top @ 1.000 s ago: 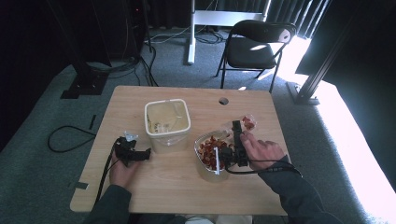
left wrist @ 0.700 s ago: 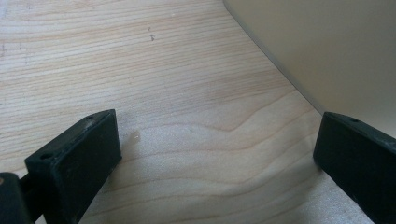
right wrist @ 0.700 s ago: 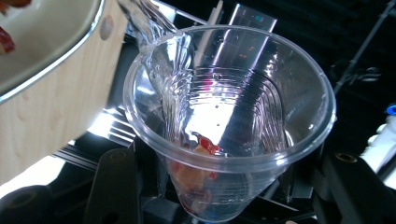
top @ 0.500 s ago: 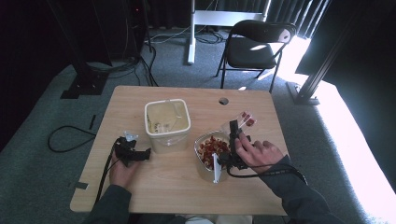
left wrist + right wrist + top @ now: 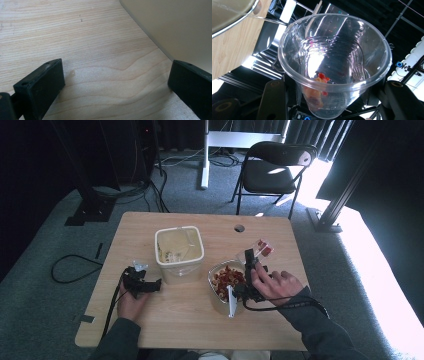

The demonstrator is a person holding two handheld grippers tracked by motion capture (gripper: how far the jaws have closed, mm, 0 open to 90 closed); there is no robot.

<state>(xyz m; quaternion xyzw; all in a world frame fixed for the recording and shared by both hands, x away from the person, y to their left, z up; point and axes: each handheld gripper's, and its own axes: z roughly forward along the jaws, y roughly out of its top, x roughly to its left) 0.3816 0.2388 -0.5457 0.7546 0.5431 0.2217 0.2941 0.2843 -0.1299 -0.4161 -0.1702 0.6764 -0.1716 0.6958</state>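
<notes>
The clear plastic cup [image 5: 334, 65] lies tipped on its side in the right gripper [image 5: 248, 270], pinched between the two jaws, a few red and orange pieces [image 5: 319, 85] left inside, just beside the glass bowl [image 5: 226, 281] of red pieces on the wooden table [image 5: 190, 320]. The left gripper [image 5: 141, 283] rests on the table with its jaws spread and nothing between them, close to the cream tub [image 5: 179, 252].

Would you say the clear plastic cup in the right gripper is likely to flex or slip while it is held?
The clear plastic cup looks thin-walled, so it probably flexes under the right gripper. Its glossy, tapering wall may slip. Nearly empty, with a few red pieces left, it is likely very light.
</notes>
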